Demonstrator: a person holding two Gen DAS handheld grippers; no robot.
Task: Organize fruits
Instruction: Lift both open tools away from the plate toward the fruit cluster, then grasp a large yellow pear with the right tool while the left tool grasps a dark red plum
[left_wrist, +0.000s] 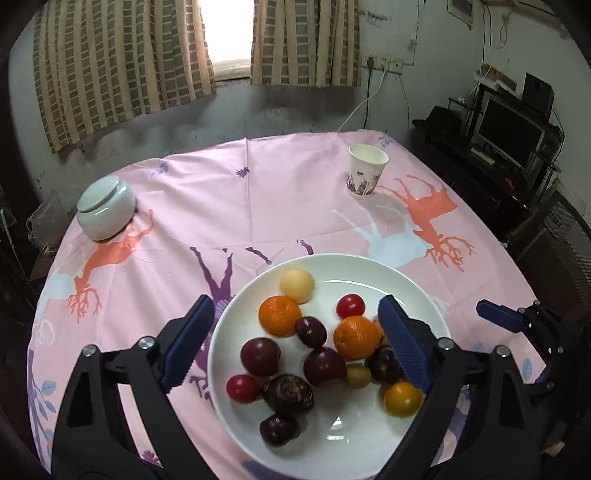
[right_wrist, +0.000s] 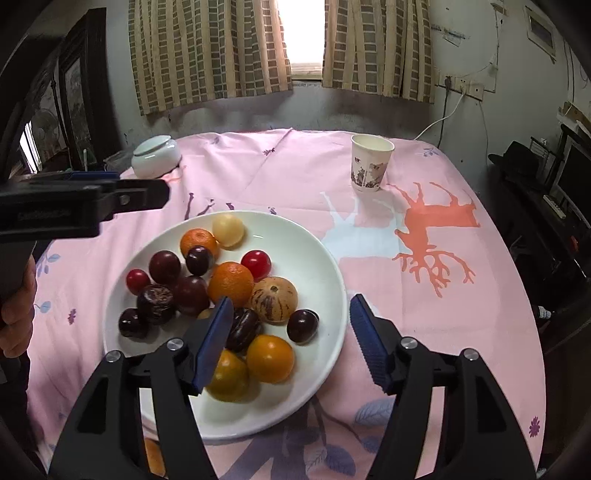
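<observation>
Fruits are gathered on a white plate (left_wrist: 369, 269) at the near centre of a table under a pink cloth (left_wrist: 280, 199). Two oranges (left_wrist: 279, 315) lie toward 12 o'clock on the plate, red cherry tomatoes (left_wrist: 350, 305) and dark plums (left_wrist: 259, 356) around them, and a speckled melon (right_wrist: 274, 299) at 3 o'clock. The left gripper (left_wrist: 295, 345) stands wide open over the plate, holding nothing. The right gripper (right_wrist: 291, 343) stands partly open across the plate's 4 o'clock rim, also empty. A paper cup (left_wrist: 365, 170) stands at 1 o'clock; a lidded jar (left_wrist: 106, 207) at 10 o'clock.
</observation>
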